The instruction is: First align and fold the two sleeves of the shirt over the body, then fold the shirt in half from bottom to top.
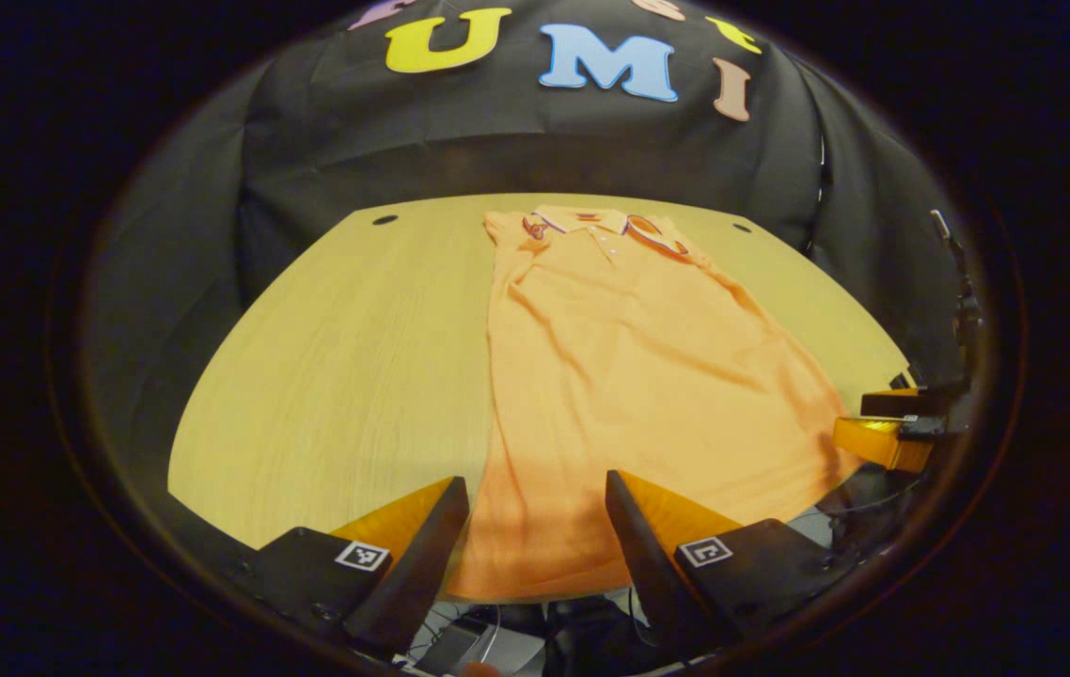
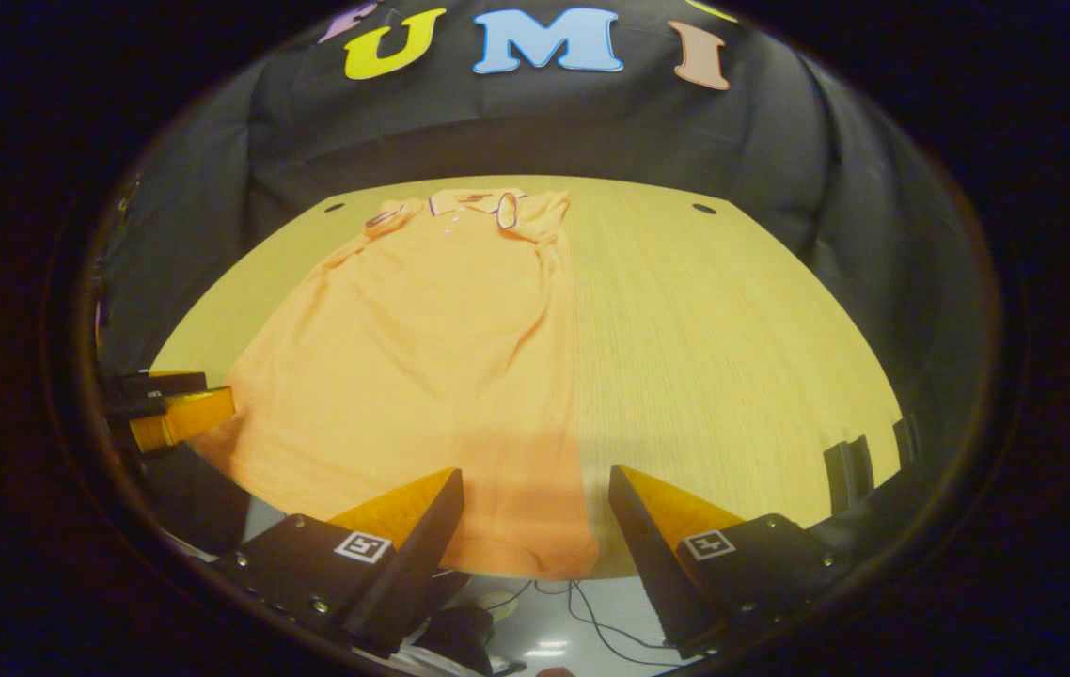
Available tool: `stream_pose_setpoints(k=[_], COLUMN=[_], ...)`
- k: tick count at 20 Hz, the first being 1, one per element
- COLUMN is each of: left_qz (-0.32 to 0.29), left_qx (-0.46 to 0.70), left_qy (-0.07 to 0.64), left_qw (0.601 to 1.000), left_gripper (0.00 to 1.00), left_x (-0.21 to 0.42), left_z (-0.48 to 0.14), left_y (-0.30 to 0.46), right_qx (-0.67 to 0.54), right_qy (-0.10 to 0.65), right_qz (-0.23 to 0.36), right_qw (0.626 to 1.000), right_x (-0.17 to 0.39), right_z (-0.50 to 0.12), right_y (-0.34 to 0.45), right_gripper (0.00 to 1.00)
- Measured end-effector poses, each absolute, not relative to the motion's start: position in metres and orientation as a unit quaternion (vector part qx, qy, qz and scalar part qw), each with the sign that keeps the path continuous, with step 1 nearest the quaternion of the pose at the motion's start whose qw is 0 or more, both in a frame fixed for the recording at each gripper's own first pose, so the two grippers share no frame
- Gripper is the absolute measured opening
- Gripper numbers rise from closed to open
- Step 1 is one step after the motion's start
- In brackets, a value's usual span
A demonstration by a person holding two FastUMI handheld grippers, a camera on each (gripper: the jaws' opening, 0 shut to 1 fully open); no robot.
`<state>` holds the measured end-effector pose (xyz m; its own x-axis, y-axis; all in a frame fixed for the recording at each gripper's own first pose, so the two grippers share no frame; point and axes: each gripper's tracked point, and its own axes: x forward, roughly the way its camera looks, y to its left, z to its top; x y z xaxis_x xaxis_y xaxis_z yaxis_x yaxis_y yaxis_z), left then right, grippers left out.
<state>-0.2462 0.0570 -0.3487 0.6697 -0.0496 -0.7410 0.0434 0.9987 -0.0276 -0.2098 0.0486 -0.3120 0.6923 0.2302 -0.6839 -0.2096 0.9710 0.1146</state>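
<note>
**A:** Left gripper view first. What do you see?

**B:** An orange shirt [image 1: 634, 376] lies flat on a light wooden table [image 1: 347, 376]. Its collar [image 1: 582, 221] is at the far end, near the black cloth wall [image 1: 497, 141]. The bottom edge hangs a little over the near side of the table.

**A:** Are the sleeves out to the sides?

**B:** No. Both sleeves look tucked in over the body, up by the collar. The shirt is one long shape now.

**A:** And the left gripper [image 1: 537, 489]?

**B:** Its two fingers are spread wide apart. They sit above the bottom part of the shirt, near its left corner. Nothing is between them. I cannot tell if they touch the cloth.

**A:** Is there anything at the far right?

**B:** Yes, the other gripper shows there, just beside the shirt's right bottom corner.

**A:** Now the right gripper view.

**B:** The same shirt [image 2: 422, 376] lies on the table [image 2: 732, 357], more to the left side. The collar [image 2: 469, 204] is far away again. The bottom corner sits between the fingers of the right gripper [image 2: 535, 484]. Those fingers are wide apart too, and they hold nothing.

**A:** What else?

**B:** The left gripper [image 2: 182, 414] pokes in from the left edge, close to the shirt's other bottom corner. Below the table edge I see some thin cables [image 2: 591, 606] on a pale floor [image 2: 544, 639].

**A:** Is the shirt folded in half?

**B:** Not yet. It lies at full length.
</note>
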Motion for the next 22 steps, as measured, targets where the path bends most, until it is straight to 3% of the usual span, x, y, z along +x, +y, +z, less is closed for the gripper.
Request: stream_pose_setpoints(k=[11, 12, 13, 15, 17, 18, 19, 20, 21, 22], left_qz=[-0.009, -0.007, -0.015, -0.016, -0.017, -0.016, -0.012, -0.01, -0.003, 0.005], left_qx=[0.018, 0.02, 0.02, 0.016, 0.011, 0.005, -0.001, -0.004, -0.016, -0.033], left_qy=[0.399, 0.399, 0.396, 0.391, 0.385, 0.383, 0.384, 0.389, 0.391, 0.398], left_qw=[0.917, 0.917, 0.918, 0.92, 0.923, 0.924, 0.923, 0.921, 0.92, 0.917], left_gripper=[0.95, 0.89, 0.87, 0.67, 0.45, 0.29, 0.23, 0.17, 0.16, 0.08], left_x=[-0.266, -0.266, -0.266, -0.265, -0.266, -0.264, -0.263, -0.263, -0.26, -0.259], left_z=[-0.366, -0.365, -0.365, -0.365, -0.365, -0.366, -0.367, -0.367, -0.366, -0.365], left_y=[0.051, 0.05, 0.044, 0.037, 0.028, 0.025, 0.023, 0.023, 0.025, 0.026], right_qx=[0.026, 0.031, 0.031, 0.032, 0.04, 0.034, 0.045, 0.057, 0.058, 0.063], right_qy=[0.371, 0.37, 0.371, 0.369, 0.364, 0.36, 0.366, 0.361, 0.373, 0.37], right_qz=[0.12, 0.116, 0.114, 0.123, 0.116, 0.127, 0.13, 0.127, 0.129, 0.13], right_qw=[0.92, 0.921, 0.921, 0.921, 0.923, 0.924, 0.92, 0.922, 0.917, 0.918], right_x=[-0.22, -0.22, -0.22, -0.222, -0.222, -0.222, -0.223, -0.219, -0.22, -0.219], right_z=[-0.325, -0.325, -0.326, -0.326, -0.326, -0.325, -0.325, -0.326, -0.327, -0.323], right_y=[0.054, 0.054, 0.054, 0.06, 0.059, 0.062, 0.067, 0.066, 0.065, 0.065], right_gripper=[0.95, 0.9, 0.78, 0.75, 0.41, 0.38, 0.37, 0.11, 0.1, 0.1])
